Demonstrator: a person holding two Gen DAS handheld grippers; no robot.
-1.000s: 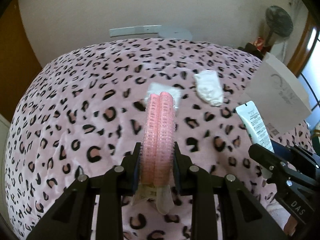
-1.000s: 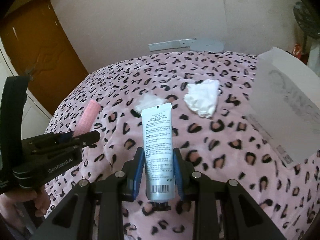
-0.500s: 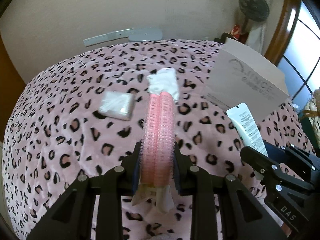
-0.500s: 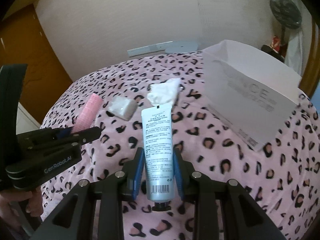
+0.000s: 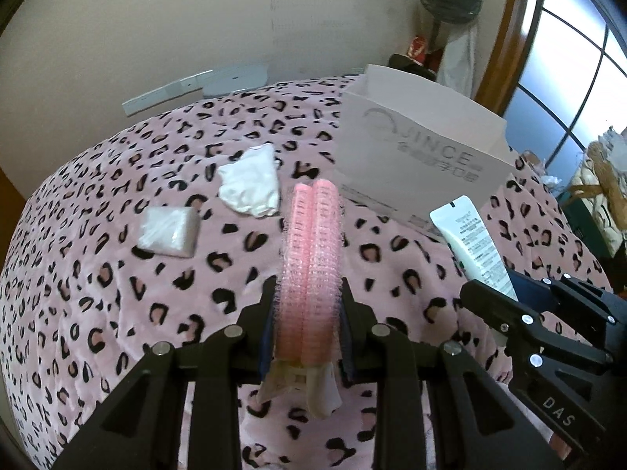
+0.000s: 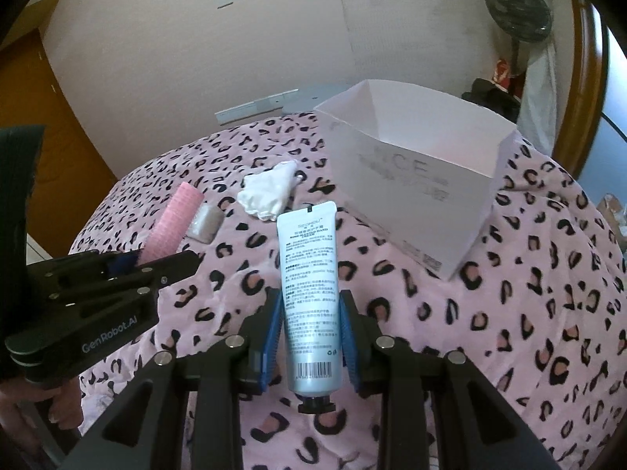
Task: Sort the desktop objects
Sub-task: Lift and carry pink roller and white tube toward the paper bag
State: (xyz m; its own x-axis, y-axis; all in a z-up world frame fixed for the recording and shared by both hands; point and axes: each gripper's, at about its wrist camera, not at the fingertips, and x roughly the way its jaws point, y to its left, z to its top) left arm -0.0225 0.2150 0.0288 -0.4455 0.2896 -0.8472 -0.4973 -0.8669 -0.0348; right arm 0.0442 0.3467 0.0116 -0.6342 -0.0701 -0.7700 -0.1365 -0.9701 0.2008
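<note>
My left gripper (image 5: 307,305) is clamped on a pink hair roller (image 5: 309,266), clip end toward me, roller pointing out over the blanket. My right gripper (image 6: 311,325) is clamped on a white hand-cream tube (image 6: 309,293), black cap toward me, crimped end pointing forward. Both are held above the pink leopard-print blanket (image 6: 509,333). Beyond the tube tip, just right, stands an open white paper box (image 6: 411,180), grey lettering on its side. Left of the box a crumpled white tissue (image 5: 250,188) lies on the blanket; near it, further left, a small clear-wrapped packet (image 5: 168,231). A standing fan (image 6: 515,8) is behind the box by the wall.
</note>
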